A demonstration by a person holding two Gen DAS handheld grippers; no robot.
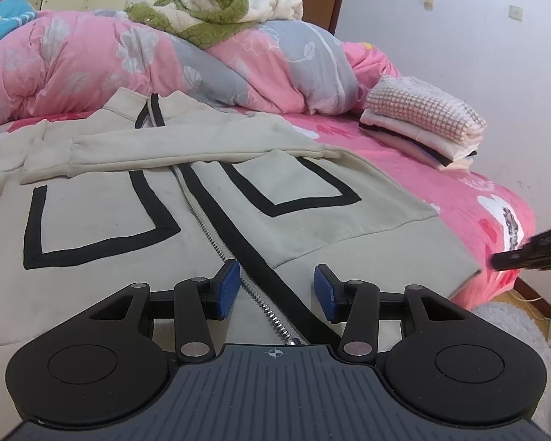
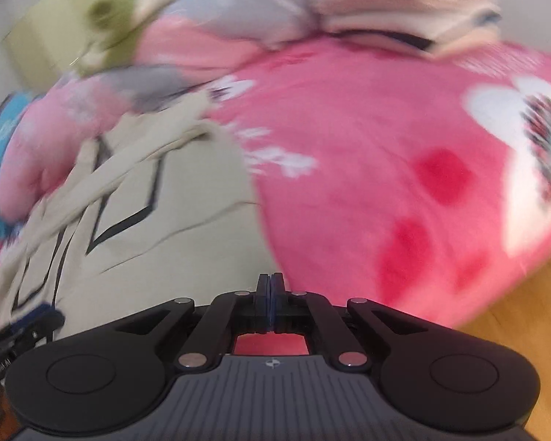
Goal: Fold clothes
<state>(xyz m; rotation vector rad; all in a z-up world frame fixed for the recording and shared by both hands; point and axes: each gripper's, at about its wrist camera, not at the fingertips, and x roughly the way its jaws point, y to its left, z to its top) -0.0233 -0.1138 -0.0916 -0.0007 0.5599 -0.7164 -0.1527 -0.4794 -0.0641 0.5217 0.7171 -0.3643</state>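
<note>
Currently a beige zip-front jacket [image 1: 128,198] with black trim lies spread flat on the bed [image 1: 459,191], front up, its zipper [image 1: 216,242] running toward the left wrist camera. One sleeve [image 1: 187,145] is folded across the chest. Left claw [image 1: 277,288] hovers low over the hem end of the zipper, its blue pads [image 1: 228,288] spread apart on either side of the zipper line; nothing pinched between them. Right claw [image 2: 270,303] is pressed together with nothing in it, positioned over the pink sheet at the jacket's edge; its view is motion-blurred. Its dark tip shows at the right edge of the left wrist view, near the jacket's corner. Folded clothes stack [image 1: 422,125] sits on the bed beside a rumpled pink floral quilt [image 1: 103,58]. Green and cream fleece [image 1: 216,3] rests on top of the quilt.
</note>
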